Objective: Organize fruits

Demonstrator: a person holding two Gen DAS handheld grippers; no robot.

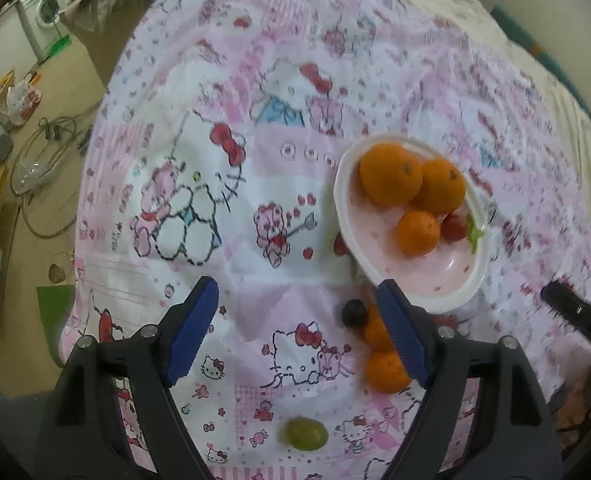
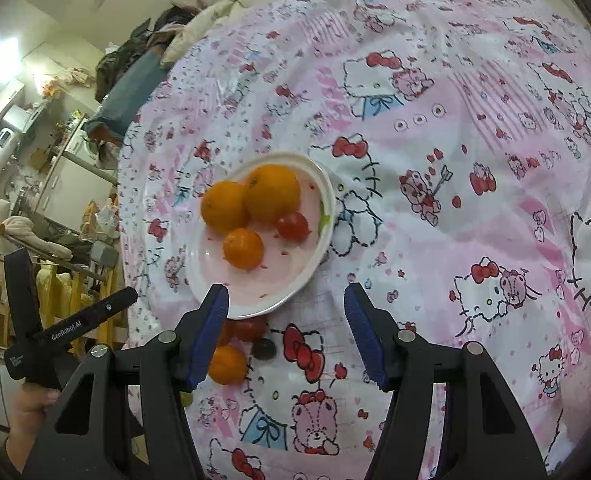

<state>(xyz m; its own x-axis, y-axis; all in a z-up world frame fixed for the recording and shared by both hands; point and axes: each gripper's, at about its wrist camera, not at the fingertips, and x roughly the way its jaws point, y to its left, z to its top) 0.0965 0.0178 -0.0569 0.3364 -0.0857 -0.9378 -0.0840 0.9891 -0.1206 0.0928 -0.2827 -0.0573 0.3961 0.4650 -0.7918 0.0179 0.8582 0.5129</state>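
Fruit sits partly gathered on a white plate (image 1: 477,276) with a pink centre, which rests on the pink cartoon-print cloth (image 1: 223,208) covering the surface. On the plate we see two larger oranges touching each other (image 1: 391,174) (image 1: 441,186), a smaller orange (image 1: 418,233) just in front of them, and a red cherry tomato (image 1: 454,227) beside a green leaf print at the rim.

Off the plate, close to its near edge, we see a dark grape (image 1: 354,313) touching two small oranges (image 1: 376,334) (image 1: 387,372), and a green grape (image 1: 306,434) alone on the cloth nearer the left wrist camera. From the right wrist view a red tomato (image 2: 251,327) also lies just below the plate rim.

Our left gripper (image 1: 299,328) hangs over the cloth with its blue-padded fingers (image 1: 193,330) spread apart, holding nothing. Our right gripper (image 2: 287,336) is likewise spread wide and empty, its left finger (image 2: 209,332) over the plate's near rim.
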